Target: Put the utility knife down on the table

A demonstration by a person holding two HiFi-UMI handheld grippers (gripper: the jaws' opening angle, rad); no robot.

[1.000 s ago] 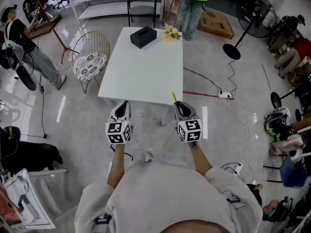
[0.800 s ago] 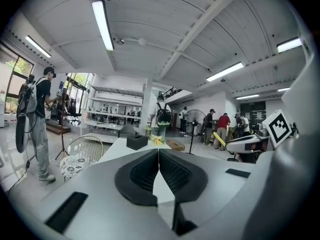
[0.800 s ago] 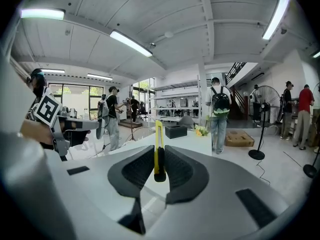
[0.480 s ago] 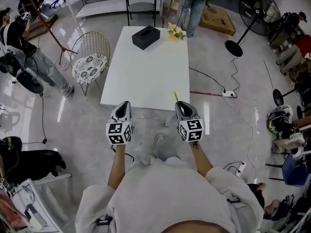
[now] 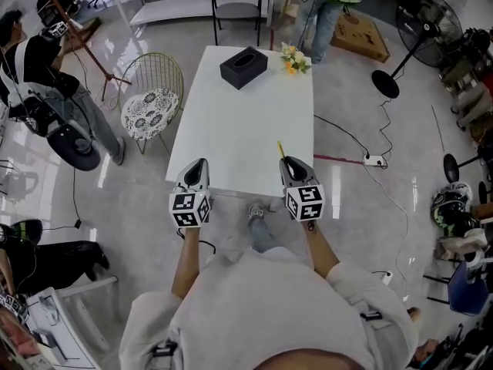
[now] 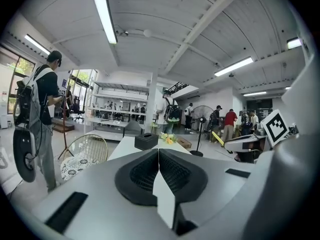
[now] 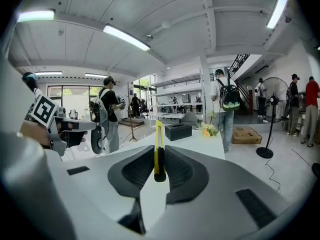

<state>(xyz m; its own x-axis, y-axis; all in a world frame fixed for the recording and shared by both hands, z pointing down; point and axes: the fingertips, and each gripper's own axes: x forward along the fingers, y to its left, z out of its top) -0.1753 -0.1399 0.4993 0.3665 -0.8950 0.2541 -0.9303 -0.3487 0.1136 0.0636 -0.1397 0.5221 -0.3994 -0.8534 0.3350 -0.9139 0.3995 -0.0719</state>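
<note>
Knife (image 7: 158, 151) sits clamped in the right gripper (image 5: 288, 165), its tip aimed over the desk (image 5: 239, 122) at the near edge, ready for setting down. The left gripper (image 5: 196, 167) is closed and empty, held aside.

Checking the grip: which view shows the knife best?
Right gripper view: the knife stands close up, clamped in the right gripper. Head view shows only its yellow tip; left gripper view, a distant yellow sliver.

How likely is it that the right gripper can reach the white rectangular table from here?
Probably yes: the right gripper, shut on the yellow utility knife, is at the near edge of the white rectangular table, with bare tabletop ahead.
</note>
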